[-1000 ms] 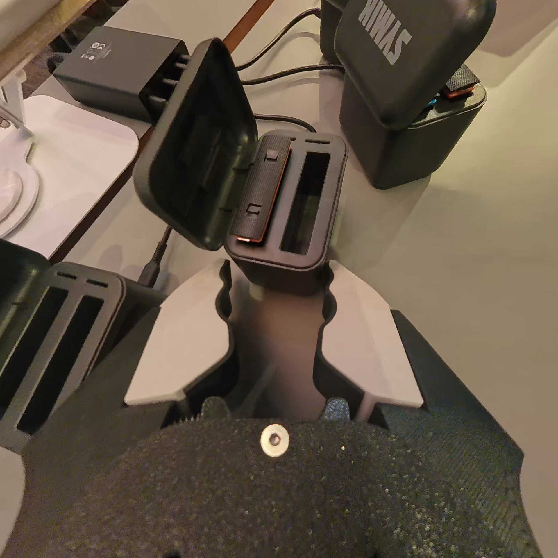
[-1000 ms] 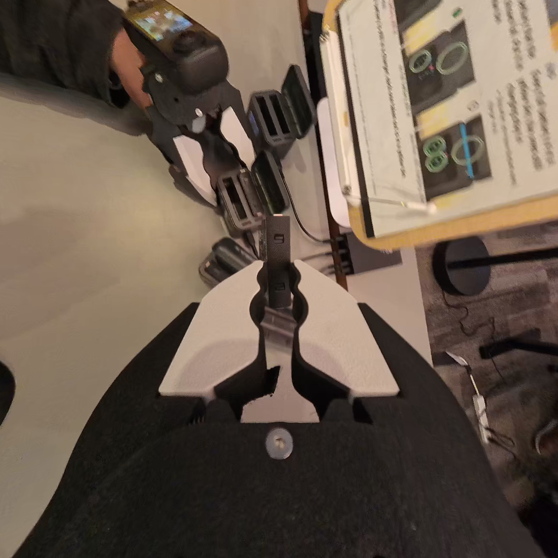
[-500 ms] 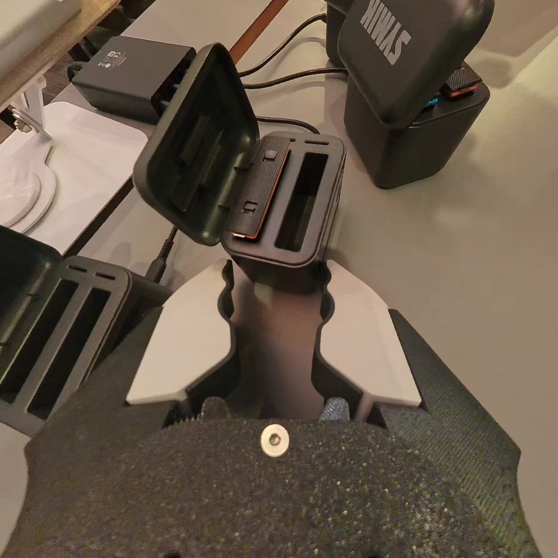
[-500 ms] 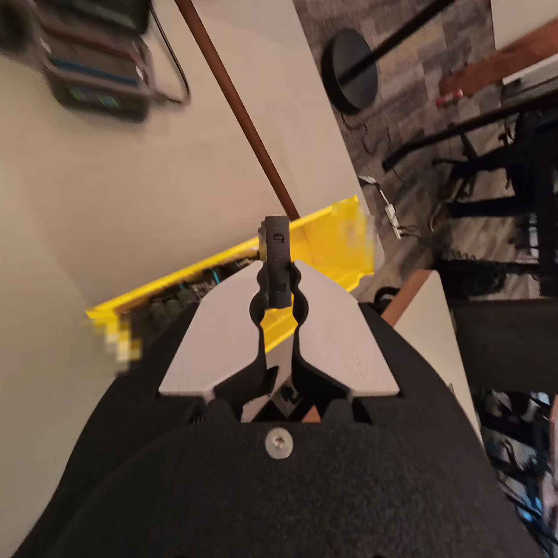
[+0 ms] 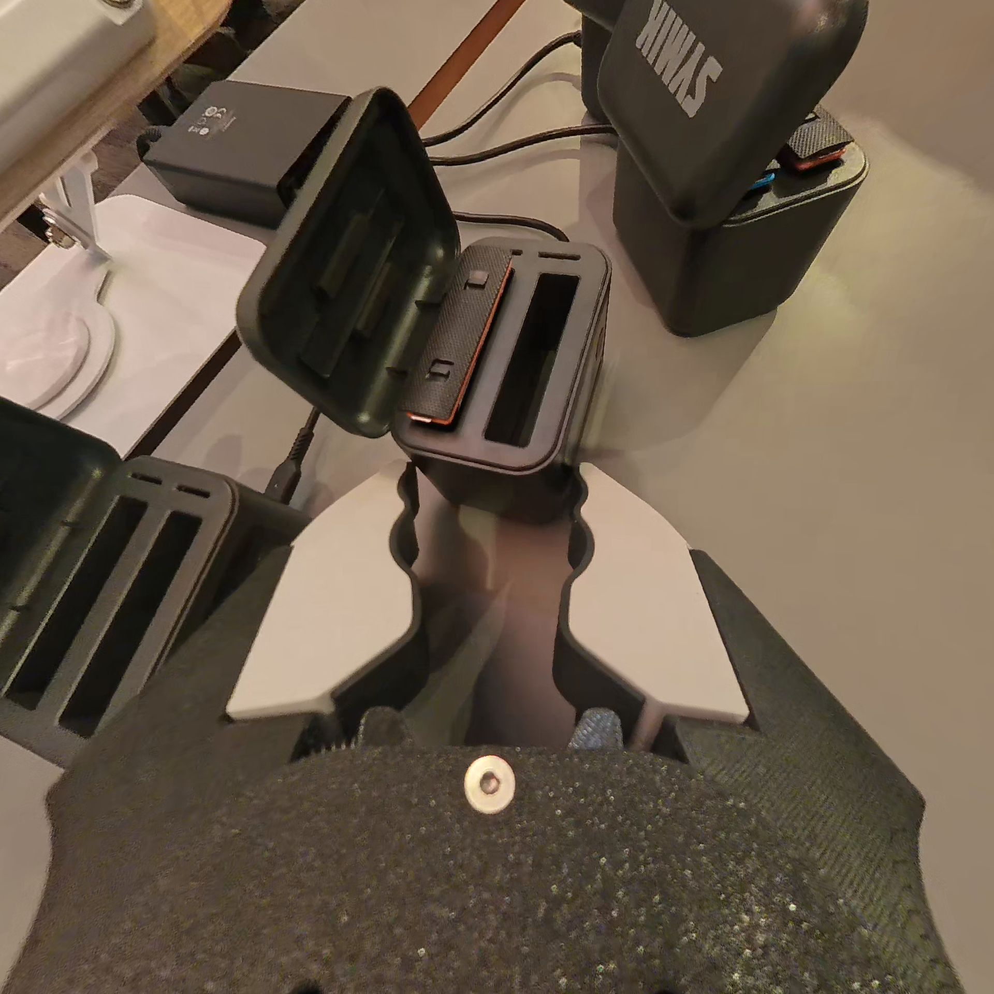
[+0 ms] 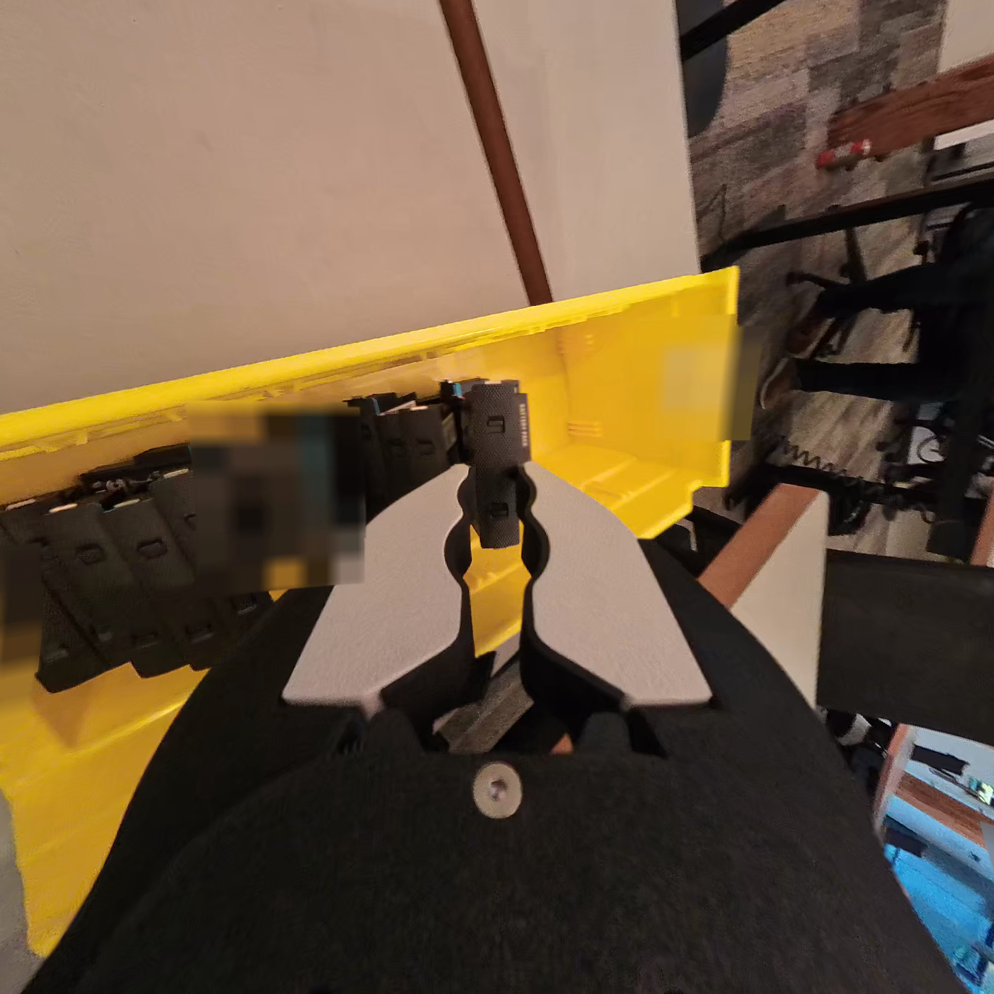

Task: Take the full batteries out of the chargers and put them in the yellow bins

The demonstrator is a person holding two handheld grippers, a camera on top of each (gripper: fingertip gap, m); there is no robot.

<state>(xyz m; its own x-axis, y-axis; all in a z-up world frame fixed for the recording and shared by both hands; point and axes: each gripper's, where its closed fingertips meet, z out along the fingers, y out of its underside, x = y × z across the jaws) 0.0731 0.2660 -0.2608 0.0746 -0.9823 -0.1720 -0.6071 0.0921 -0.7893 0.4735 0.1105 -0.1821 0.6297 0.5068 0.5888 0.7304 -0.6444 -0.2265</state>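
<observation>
Batteries fill the yellow bin [image 6: 618, 376] in a row; we hold one more battery [image 6: 497, 473] pinched upright in the right gripper [image 6: 495, 516] above the bin's free end, seemingly ready to drop. Our left gripper [image 5: 492, 516] braces the open charger [image 5: 538, 430], jaws clamped on its body, one battery [image 5: 462, 339] left inside. Mosaic patches hide part of the row.
</observation>
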